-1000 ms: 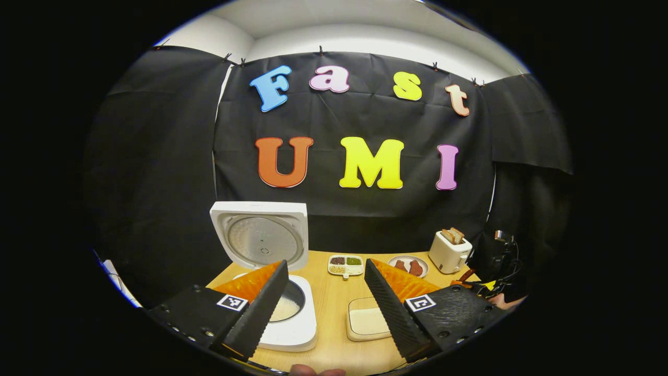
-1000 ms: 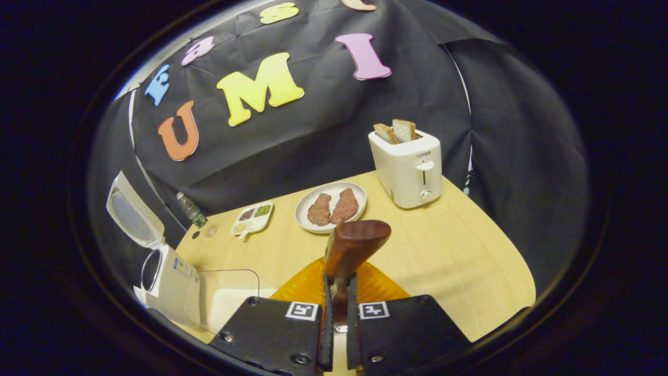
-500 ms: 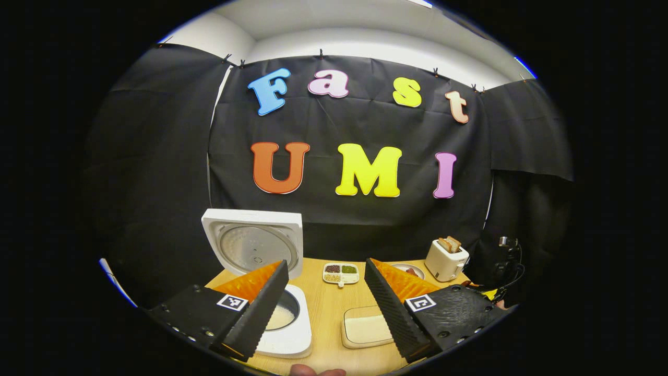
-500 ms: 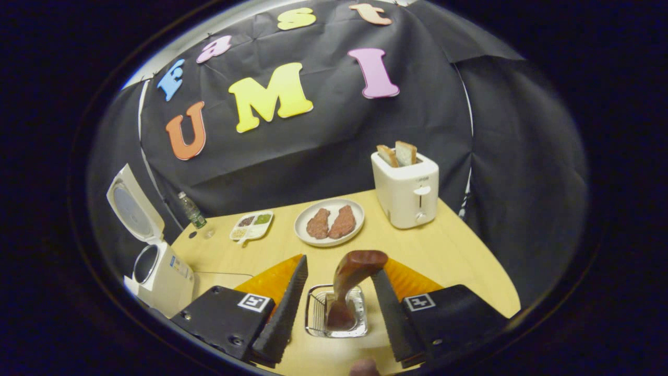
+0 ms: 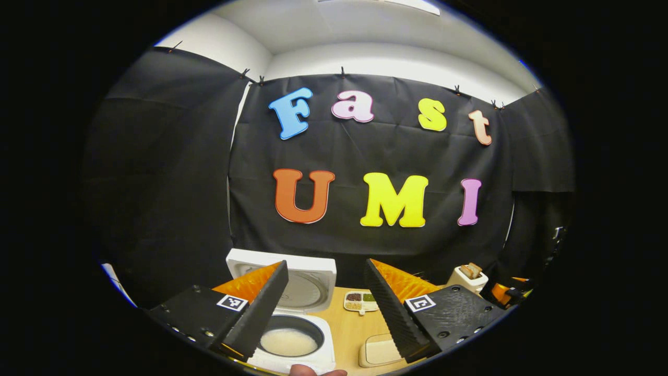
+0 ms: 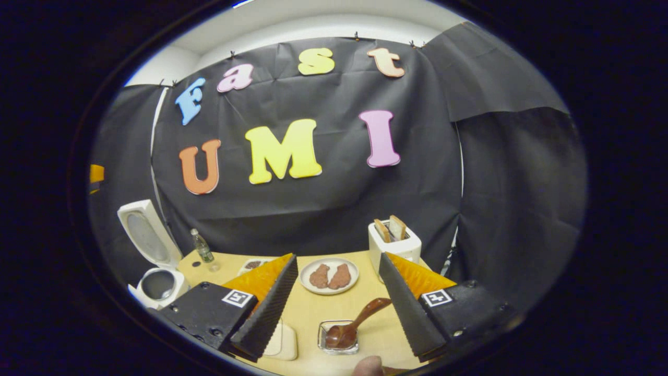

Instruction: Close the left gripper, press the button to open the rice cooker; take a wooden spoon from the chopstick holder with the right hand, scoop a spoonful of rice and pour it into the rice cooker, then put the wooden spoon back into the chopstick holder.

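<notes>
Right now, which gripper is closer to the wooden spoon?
Right. The right gripper hangs open just above the wooden spoon in its holder; the left gripper is over by the rice cooker.

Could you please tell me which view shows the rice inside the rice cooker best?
The left gripper view: it looks down into the open rice cooker at the rice. The right gripper view shows the cooker far off, its pot dark.

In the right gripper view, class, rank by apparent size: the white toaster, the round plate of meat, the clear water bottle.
1. White toaster
2. Round plate of meat, close to the toaster in extent, so that order is unsure
3. Clear water bottle, standing farther back
</notes>
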### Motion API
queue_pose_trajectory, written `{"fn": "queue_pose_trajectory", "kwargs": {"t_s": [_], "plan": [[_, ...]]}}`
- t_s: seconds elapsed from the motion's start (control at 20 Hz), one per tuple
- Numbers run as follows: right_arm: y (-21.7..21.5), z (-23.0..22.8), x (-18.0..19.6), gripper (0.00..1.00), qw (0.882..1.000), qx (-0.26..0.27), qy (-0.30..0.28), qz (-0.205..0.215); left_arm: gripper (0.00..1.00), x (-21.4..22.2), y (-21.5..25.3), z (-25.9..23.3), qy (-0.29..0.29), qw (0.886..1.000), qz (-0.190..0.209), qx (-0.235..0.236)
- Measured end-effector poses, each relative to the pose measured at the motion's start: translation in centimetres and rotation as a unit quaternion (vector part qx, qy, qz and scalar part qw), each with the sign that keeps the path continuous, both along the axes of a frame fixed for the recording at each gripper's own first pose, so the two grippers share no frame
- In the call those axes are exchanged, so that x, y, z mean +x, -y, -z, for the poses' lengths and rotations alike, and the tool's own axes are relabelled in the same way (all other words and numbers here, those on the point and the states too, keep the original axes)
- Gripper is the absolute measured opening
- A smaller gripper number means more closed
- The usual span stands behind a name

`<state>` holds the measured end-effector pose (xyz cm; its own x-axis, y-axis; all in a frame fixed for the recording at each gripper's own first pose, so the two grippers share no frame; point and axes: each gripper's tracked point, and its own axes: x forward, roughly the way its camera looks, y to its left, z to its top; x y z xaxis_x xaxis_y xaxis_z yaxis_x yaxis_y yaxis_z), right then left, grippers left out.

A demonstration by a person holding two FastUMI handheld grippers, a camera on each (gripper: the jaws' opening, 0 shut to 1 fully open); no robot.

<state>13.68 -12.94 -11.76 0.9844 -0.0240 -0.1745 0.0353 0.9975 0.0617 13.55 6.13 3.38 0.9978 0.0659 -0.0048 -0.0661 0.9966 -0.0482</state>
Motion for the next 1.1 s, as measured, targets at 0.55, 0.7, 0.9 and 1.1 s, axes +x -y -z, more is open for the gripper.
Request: {"fn": "queue_pose_trajectory", "kwargs": {"t_s": [0.55,0.7,0.9,1.1], "plan": [[1.6,-1.6,-6.2,0.96,0.999,-0.016,-0.014,0.027,0.94,14.0,-7.6,4.5,-0.079,0.996,-0.030,0.022],[3.6,-0.9,-8.2,0.96,0.998,-0.025,-0.029,0.057,0.95,16.1,-9.0,6.3,-0.120,0.992,-0.030,0.017],[4.9,-1.0,-9.3,1.00,0.995,-0.021,-0.030,0.089,0.95,17.0,-10.1,8.9,-0.187,0.982,-0.027,-0.008],[4.2,-1.6,-8.8,0.96,0.996,-0.031,-0.020,0.083,0.96,15.9,-9.3,9.9,-0.228,0.974,-0.002,-0.003]]}}
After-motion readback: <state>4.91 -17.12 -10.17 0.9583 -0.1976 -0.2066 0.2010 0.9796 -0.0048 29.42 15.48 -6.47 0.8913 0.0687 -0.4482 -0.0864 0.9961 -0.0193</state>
